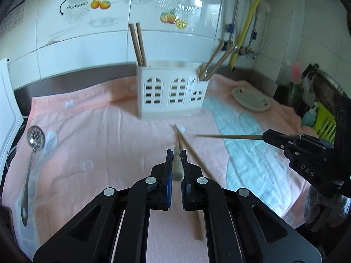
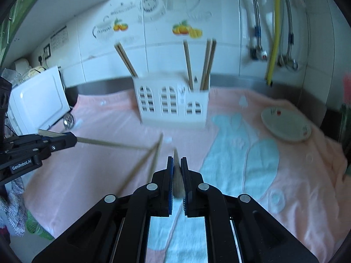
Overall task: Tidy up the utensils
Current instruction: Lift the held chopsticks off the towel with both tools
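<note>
Wooden chopsticks are pinched in both grippers above a pink terry towel (image 1: 92, 135) with pale blue patches. At far left of the left wrist view a perforated steel skimmer spoon (image 1: 33, 153) lies flat on the towel, round bowl away from the camera, slim handle toward it. The left gripper (image 1: 176, 153), black with blue ribbed pads, has its fingers (image 1: 169, 164) closed on a single round, pale chopstick (image 1: 178, 166), which runs forward between them, its butt end blurred. Just right of it, a loose chopstick (image 1: 193, 153) lies diagonally on the towel. Behind stands the utensil holder (image 1: 171, 92), white plastic, box-shaped, with arched lattice cut-outs; a pair of brown chopsticks (image 1: 137, 43) leans in its left compartment and further sticks (image 1: 216, 60) lean out of its right one. To its right, an oval cream ceramic dish (image 1: 252, 98) with small red marks rests on the towel. At right edge the right gripper (image 1: 264, 137) clamps a thin chopstick (image 1: 228, 136), which points left, clear of the cloth.

In the right wrist view the left gripper (image 2: 75, 139) enters from the left with its stick (image 2: 109, 143) extended rightward; the right gripper (image 2: 177, 160), its fingers (image 2: 183, 166) shut, holds its chopstick (image 2: 178, 175) along the jaws. The holder (image 2: 173, 100) and the dish (image 2: 287, 122) lie beyond, blurred
</note>
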### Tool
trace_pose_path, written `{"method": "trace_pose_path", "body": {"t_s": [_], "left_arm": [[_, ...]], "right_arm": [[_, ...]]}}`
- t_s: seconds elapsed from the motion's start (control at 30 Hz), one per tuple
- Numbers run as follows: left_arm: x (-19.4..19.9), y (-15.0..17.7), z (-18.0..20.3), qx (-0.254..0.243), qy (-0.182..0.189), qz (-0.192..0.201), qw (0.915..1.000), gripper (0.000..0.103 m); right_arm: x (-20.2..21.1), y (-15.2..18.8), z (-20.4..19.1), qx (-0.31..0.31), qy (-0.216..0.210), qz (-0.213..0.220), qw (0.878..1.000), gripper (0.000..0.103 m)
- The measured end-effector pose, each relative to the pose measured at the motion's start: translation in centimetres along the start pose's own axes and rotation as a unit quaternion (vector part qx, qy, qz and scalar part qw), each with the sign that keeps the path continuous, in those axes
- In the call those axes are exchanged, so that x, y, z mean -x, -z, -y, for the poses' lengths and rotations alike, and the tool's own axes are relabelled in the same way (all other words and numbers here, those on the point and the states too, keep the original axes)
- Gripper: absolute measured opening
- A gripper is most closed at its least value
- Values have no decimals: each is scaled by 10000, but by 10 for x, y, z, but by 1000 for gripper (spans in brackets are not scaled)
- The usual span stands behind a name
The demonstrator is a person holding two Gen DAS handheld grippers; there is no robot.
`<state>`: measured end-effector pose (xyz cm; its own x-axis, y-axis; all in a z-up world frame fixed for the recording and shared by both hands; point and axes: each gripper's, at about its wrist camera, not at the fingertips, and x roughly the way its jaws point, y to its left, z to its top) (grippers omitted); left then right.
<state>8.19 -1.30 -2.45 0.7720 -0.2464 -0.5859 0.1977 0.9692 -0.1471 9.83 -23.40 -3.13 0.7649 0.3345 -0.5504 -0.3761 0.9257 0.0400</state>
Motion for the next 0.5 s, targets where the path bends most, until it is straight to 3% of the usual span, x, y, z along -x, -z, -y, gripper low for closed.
{"method": "trace_pose_path", "body": {"t_s": [0.1, 0.5], "left_arm": [[1, -11, -4, 60, 192, 26, 9998, 5], [-11, -42, -12, -211, 303, -74, 9993, 5]], "right_arm": [[3, -14, -3, 71, -46, 95, 9999, 6], [-8, -57, -2, 171, -266, -66, 9995, 7]]}}
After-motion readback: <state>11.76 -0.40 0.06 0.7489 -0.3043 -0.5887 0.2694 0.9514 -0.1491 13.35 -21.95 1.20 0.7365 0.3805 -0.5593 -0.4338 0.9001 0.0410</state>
